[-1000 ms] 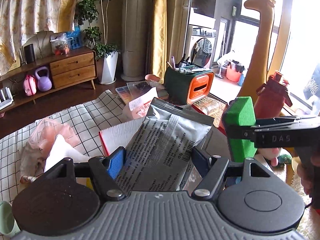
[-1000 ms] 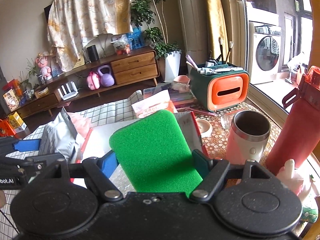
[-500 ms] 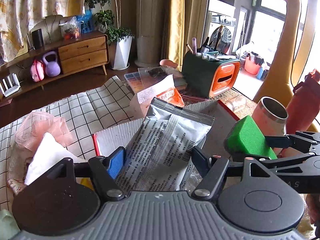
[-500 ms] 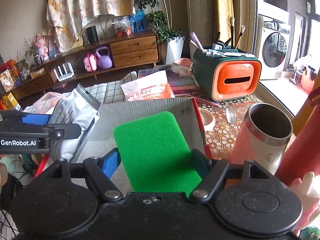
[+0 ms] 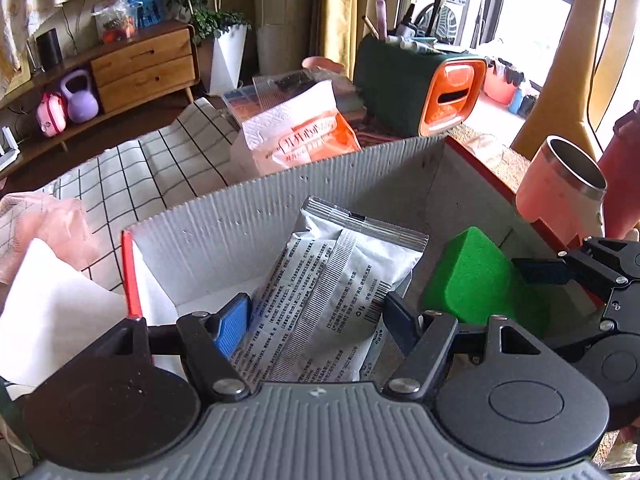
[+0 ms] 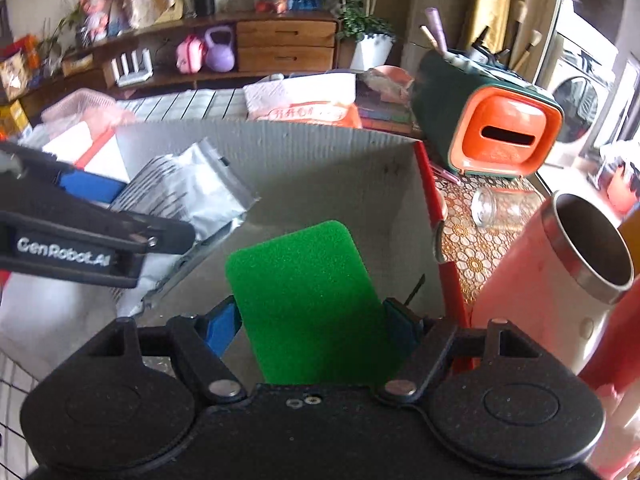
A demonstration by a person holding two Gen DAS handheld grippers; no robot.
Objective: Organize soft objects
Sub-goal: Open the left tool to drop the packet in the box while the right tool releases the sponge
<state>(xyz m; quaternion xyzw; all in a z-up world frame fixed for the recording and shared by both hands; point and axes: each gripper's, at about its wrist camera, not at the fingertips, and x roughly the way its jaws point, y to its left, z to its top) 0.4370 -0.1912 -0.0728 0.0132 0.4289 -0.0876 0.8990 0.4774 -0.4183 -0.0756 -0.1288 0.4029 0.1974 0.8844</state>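
Green sponge [image 6: 308, 300] sits clamped between the fingers of the right gripper [image 6: 316, 324], low inside the grey cardboard box [image 5: 328, 200], near its red-edged right wall. The left gripper [image 5: 316, 322] pinches a silver foil pouch [image 5: 332, 288], held inside the same box just left of the sponge.

On my left gripper [image 6: 86, 220], just left of the right one, I read "GenRobot.AI" in white. The silver pouch [image 5: 332, 304] it held carried fine print and a barcode, too small to read.
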